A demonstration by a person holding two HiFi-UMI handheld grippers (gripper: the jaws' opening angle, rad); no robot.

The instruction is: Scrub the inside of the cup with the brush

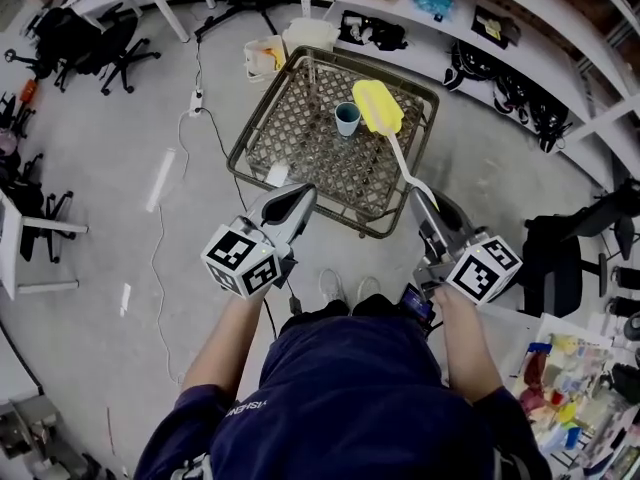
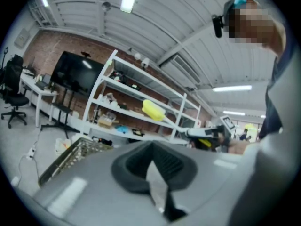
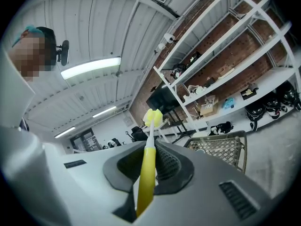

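The small blue cup (image 1: 347,118) is stood upright on the wire-mesh table (image 1: 290,140), in the far half of the table. The brush (image 1: 377,106) is clamped by its handle in the right gripper (image 1: 422,200), which is held at the near edge of the table. The yellow head of the brush is seen over the table, just beside the cup on its right. The left gripper (image 1: 300,198) is held at the same near edge, well apart from the cup. Its jaws are pressed together and nothing is held between them.
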